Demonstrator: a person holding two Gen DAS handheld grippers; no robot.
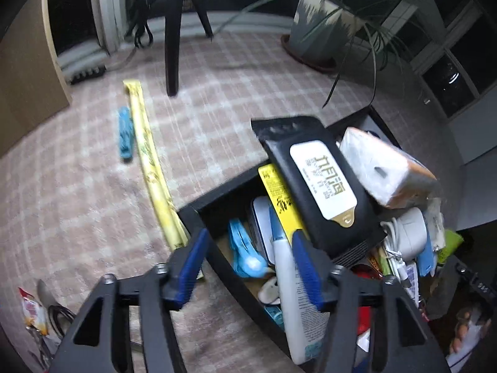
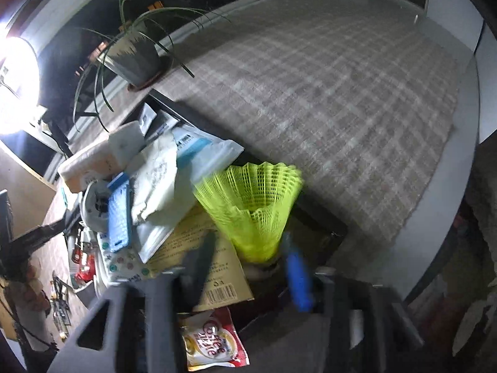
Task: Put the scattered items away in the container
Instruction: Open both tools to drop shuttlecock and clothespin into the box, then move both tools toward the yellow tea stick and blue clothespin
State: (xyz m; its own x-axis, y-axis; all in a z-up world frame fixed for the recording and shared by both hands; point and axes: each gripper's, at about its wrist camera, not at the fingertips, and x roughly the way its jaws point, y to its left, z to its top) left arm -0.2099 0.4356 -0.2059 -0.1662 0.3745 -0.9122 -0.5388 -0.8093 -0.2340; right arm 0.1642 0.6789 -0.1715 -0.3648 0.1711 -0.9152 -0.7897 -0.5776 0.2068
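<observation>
Checked carpet [image 1: 93, 186] covered the floor ahead of both our grippers, with a potted plant [image 1: 320, 28] and dark windows at the far side. Just ahead of our left gripper [image 1: 245, 264] sat the black container [image 1: 198, 214], heaped well above its rim. A black wipes pack [image 1: 323, 183] lay tilted on top, propped on a tissue pack [image 1: 385, 168] to its right, because we judged nothing flat was left underneath. The left jaws stood apart and gripped nothing, with a white tube [image 1: 295, 304] lying below them inside the box.

Our right gripper [image 2: 248, 258] carried a yellow-green shuttlecock [image 2: 254, 205]. Its skirt fanned forward and its cork end sat down between the fingers. Motion blur kept us from telling whether the pads truly pinched it, though we judged it held, since it hung over the near corner of the container. That corner looked like the only open pocket, beside a tan card [image 2: 202, 248] and a white pouch [image 2: 161, 186].

Still scattered were a long yellow packet [image 1: 149, 168] and a blue clip [image 1: 125, 136], forward and left of the left gripper, on bare carpet with plenty of room for an approach. A snack packet [image 1: 31, 310] lay near the left edge. The container wall close by the yellow packet left little clearance there.
</observation>
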